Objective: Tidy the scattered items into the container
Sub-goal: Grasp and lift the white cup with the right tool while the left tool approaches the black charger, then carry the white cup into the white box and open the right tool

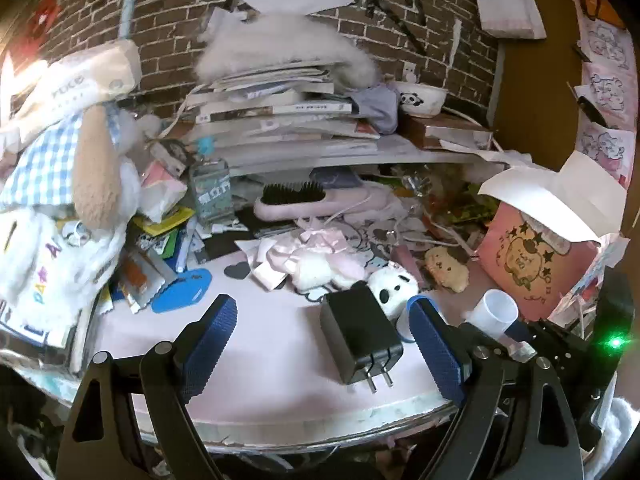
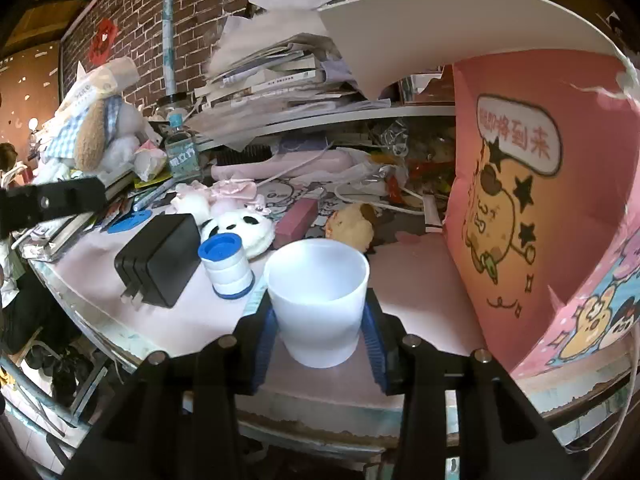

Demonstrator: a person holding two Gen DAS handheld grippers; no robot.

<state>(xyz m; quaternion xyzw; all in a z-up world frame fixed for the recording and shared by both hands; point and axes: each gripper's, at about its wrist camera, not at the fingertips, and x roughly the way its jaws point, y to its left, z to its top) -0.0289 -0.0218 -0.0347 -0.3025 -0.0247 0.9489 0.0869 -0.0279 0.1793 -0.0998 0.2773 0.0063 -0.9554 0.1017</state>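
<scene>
A brick wall backs a cluttered pink desk [image 1: 280, 376], and I am working its bare front edge.

My right gripper [image 2: 320, 336] is closed in on a white plastic cup [image 2: 318, 300]; the blue pads [image 2: 266, 344] sit against its lower wall on both sides, and the cup's base looks close to the desk, though I cannot tell if it is lifted. I judge it light, thin-walled and a bit slick, so it may flex if squeezed hard; low on the body, where the pads are now, seems the stiffest place to hold. My left gripper [image 1: 320, 344] is spread wide and holds nothing, with a black charger plug [image 1: 360, 332] lying flat between its fingers, prongs toward me. That one I expect to be dense, rigid and smooth; the broad flat sides look like the surest grip, clear of the prongs.

Just beside the plug stands a small white tub with a blue lid [image 2: 226, 264], probably light and firm. Behind it lie soft toys: a white panda plush [image 2: 240, 228] and a tan plush [image 2: 352, 224], both squashy and forgiving.

The pink cartoon box [image 2: 532, 208] stands open to the right of the cup, near it, and I take it for the container.

Count: one cup, one plug, one tub, two small plush toys in reach, one box.
</scene>
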